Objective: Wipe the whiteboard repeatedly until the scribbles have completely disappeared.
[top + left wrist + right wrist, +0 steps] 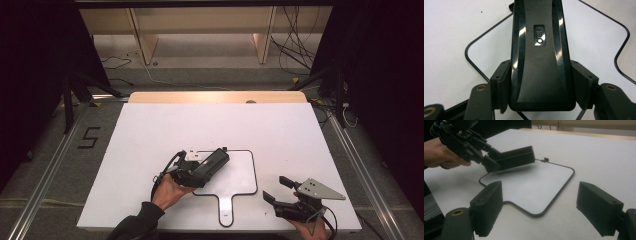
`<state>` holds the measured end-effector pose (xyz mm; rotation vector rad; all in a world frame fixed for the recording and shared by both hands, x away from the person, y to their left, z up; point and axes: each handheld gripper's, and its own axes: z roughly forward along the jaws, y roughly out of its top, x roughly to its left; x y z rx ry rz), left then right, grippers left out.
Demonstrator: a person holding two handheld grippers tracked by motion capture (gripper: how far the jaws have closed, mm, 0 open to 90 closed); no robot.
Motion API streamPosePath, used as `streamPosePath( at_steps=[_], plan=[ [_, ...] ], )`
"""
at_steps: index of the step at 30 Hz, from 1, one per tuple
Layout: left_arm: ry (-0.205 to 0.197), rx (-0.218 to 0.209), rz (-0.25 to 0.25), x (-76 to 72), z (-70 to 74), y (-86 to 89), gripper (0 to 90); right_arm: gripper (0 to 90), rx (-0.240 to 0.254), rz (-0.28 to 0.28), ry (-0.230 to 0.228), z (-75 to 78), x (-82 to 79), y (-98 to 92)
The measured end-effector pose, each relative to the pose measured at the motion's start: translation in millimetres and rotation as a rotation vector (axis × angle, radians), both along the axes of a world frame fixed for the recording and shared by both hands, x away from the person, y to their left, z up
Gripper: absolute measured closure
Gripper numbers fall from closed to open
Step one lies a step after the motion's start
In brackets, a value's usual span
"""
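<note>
My left gripper (199, 171) is shut on a long black plastic piece (216, 161) and holds it just above the table, pointing to the far right. In the left gripper view the piece (540, 57) shows a shiny logo plate and sits clamped between both pads (503, 82). Under it lies a thin black wire outline (256, 172) shaped like a paddle, its handle toward the front edge. My right gripper (276, 189) stands open at the front right, nothing between its pads (486, 205). Its view shows the left gripper (486, 157), the piece (516, 157) and the outline (571, 170).
The white table board (200, 125) has a wooden strip (215, 96) along its far edge. Cables (295, 45) and wooden shelf legs (145, 45) are on the floor beyond. A "5" (89, 137) is marked on the floor at the left.
</note>
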<state>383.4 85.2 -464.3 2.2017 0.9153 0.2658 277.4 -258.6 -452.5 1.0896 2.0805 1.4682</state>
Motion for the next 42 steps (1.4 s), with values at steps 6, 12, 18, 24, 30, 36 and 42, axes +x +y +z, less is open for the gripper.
streamPosePath(
  at_steps=[6, 12, 18, 24, 30, 36, 42],
  plan=[
    [-0.003, -0.019, 0.019, 3.4, 5.3, 4.8, 40.6, 22.0, 0.0, 0.0, -0.001, 0.0, 0.1, 0.0],
    [-0.019, -0.038, 0.042, 10.8, 15.3, 12.6, 40.6, 22.0, -0.001, 0.001, 0.001, -0.2, 0.4, -0.2],
    [-0.03, -0.059, 0.082, 24.3, 24.5, 20.5, 40.6, 22.0, 0.0, -0.002, 0.004, -0.3, 0.5, -0.4],
    [-0.039, -0.066, 0.117, 42.2, 34.3, 25.4, 40.6, 22.0, 0.001, -0.001, 0.005, -0.4, 0.8, -0.8],
    [-0.05, -0.056, 0.136, 57.6, 42.3, 24.2, 40.6, 22.0, 0.004, -0.002, 0.004, -0.4, 1.0, -1.3],
    [-0.052, -0.053, 0.144, 68.8, 45.2, 22.0, 40.6, 22.0, 0.007, -0.001, 0.004, -0.8, 1.3, -1.4],
    [-0.056, -0.053, 0.147, 78.0, 46.4, 16.1, 40.6, 22.0, 0.006, 0.0, 0.006, -0.9, 1.2, -1.2]
  ],
)
